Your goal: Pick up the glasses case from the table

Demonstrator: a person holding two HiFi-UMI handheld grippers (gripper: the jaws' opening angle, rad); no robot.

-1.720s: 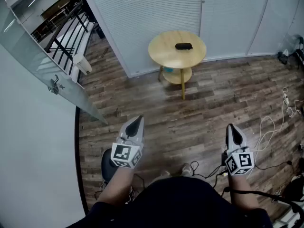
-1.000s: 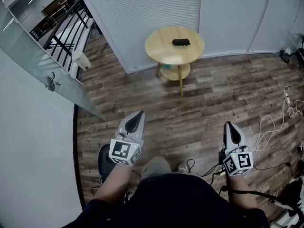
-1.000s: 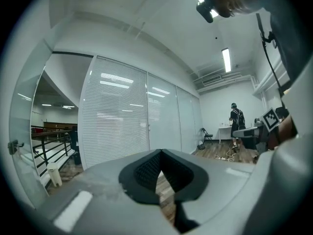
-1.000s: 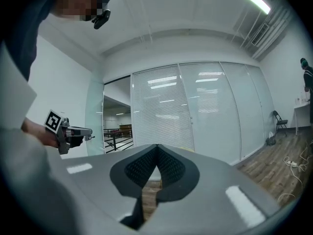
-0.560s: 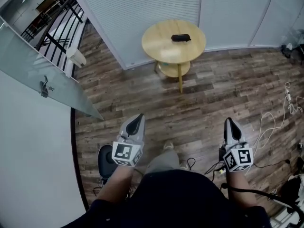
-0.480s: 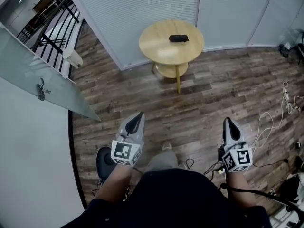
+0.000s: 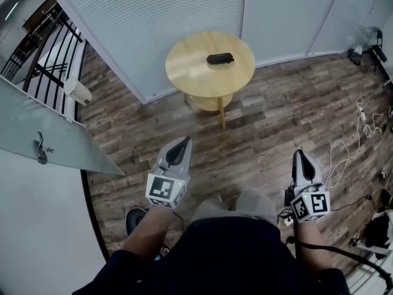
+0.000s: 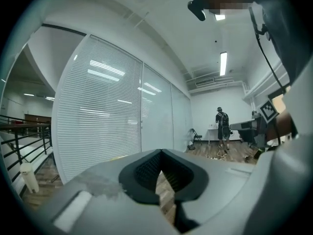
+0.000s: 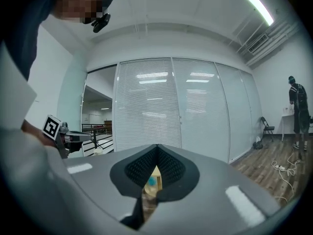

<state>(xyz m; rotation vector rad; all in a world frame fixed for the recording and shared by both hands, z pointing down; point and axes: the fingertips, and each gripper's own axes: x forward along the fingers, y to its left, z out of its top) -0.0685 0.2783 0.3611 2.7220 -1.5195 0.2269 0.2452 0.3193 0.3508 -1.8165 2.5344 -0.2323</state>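
The black glasses case (image 7: 220,58) lies on a small round wooden table (image 7: 190,66) that stands before a wall of white blinds. Both grippers hang over the wood floor, well short of the table and pointing toward it. My left gripper (image 7: 185,140) is shut with nothing in it; in the left gripper view its tips (image 8: 161,151) meet. My right gripper (image 7: 299,153) is also shut and empty, its tips (image 9: 157,146) touching. A sliver of the table (image 9: 151,179) shows through the slit below the right jaws. The case is not visible in either gripper view.
White blinds (image 7: 153,17) form a corner behind the table. A glass panel (image 7: 49,140) and a railing (image 7: 37,54) stand at the left. Cables (image 7: 359,125) trail over the floor at the right. A person (image 8: 222,127) stands far off by a desk.
The person has walked forward. The table and case now sit lower and further left in the head view, nearer both grippers. Both grippers stayed shut.
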